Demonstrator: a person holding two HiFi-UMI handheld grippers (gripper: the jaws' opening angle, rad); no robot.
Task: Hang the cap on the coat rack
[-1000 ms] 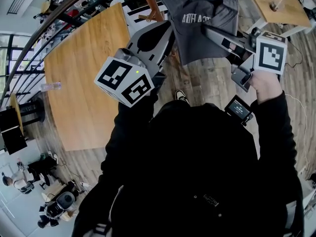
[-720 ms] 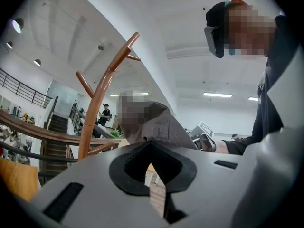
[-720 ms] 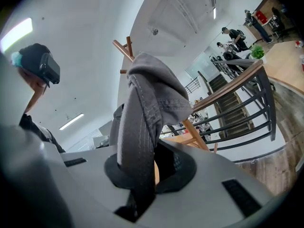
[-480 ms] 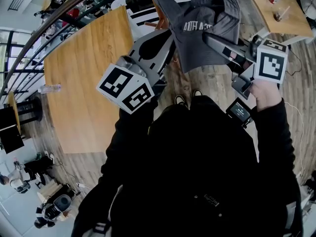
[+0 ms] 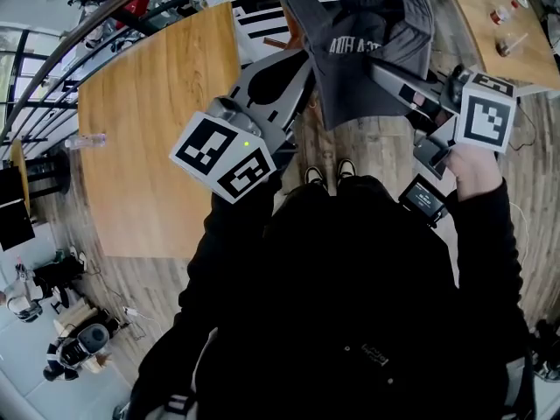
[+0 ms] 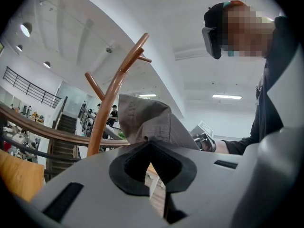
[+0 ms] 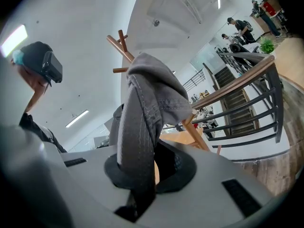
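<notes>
Both grippers hold up a dark grey cap (image 5: 367,33) with pale lettering at the top of the head view. My left gripper (image 5: 300,64) is shut on the cap's left edge; in the left gripper view the grey fabric (image 6: 147,122) is pinched at the jaw tips (image 6: 149,144). On the other side, my right gripper (image 5: 378,66) is shut on the cap, whose folded cloth (image 7: 142,113) runs down between its jaws (image 7: 140,175). The brown wooden coat rack (image 6: 111,99) stands just behind the cap, its prongs (image 7: 122,46) above it. The cap touches no prong.
A large wooden table (image 5: 149,121) lies to the left, bordered by a dark railing (image 5: 79,33). Another table (image 5: 490,7) with small items stands at the top right. A staircase (image 7: 237,108) and distant people show behind the rack. The floor is wood planks.
The cap and both grippers have shifted slightly closer to the coat rack, which looks larger in the left gripper view. Both grips are unchanged.
</notes>
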